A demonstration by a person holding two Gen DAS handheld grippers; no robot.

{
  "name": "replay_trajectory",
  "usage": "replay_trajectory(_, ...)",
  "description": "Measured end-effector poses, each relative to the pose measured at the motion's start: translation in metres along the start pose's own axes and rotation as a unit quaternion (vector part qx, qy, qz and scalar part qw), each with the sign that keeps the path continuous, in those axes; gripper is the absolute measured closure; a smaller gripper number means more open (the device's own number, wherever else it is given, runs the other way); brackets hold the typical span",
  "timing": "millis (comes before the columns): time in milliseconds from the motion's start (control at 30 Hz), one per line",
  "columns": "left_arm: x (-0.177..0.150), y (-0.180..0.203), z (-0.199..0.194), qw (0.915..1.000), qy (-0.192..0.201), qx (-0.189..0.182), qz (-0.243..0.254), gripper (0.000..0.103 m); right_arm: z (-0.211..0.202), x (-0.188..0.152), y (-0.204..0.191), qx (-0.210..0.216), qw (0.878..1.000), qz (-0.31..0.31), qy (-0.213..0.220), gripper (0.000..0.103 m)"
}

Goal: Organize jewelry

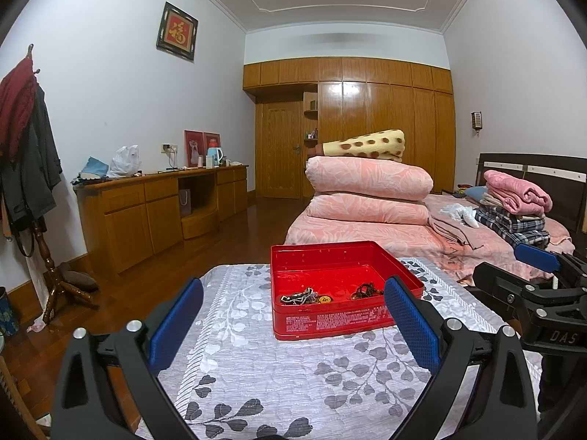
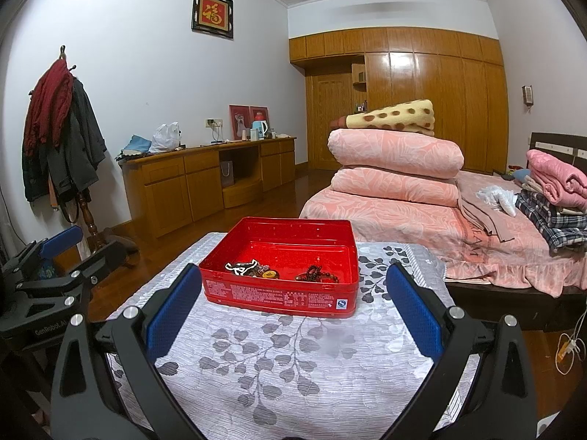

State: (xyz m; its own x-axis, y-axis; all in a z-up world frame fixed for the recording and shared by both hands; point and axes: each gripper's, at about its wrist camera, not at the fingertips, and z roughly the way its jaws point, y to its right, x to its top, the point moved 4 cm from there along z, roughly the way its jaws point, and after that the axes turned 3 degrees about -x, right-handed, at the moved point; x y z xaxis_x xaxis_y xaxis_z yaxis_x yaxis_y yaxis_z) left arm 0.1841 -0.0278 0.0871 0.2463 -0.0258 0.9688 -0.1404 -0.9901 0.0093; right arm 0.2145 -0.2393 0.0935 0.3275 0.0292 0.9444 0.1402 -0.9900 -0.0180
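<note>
- Closest in, your left gripper has its blue pads spread wide, nothing between them, hovering low over the leaf-print cloth.
- Same story on the other side: your right gripper is wide apart and empty, also above the cloth and short of the tin.
- Each gripper shows at the edge of the other's view, level with its partner and well apart from it.
- Just ahead sits the red tin, lid off, flat on the cloth, printed side wall facing you.
- Inside, near the front wall, the jewelry lies in two clumps: a tangle of pale chain with a yellow round piece touching it on the left, and a string of dark brown beads to the right, apart from the first clump.
- Past the table, the bed carries two rolled pink quilts and a spotted blanket on top.
- Farthest back, the wooden wardrobe fills the end wall.
</note>
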Motion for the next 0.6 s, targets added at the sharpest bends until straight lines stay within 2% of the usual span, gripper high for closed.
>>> replay_trajectory(600, -0.0016, 0.0021, -0.0006, 1.0, -0.002, -0.002, 0.0, 0.006, 0.0, -0.0005, -0.0004, 0.0, 1.0, -0.002, 0.0, 0.006)
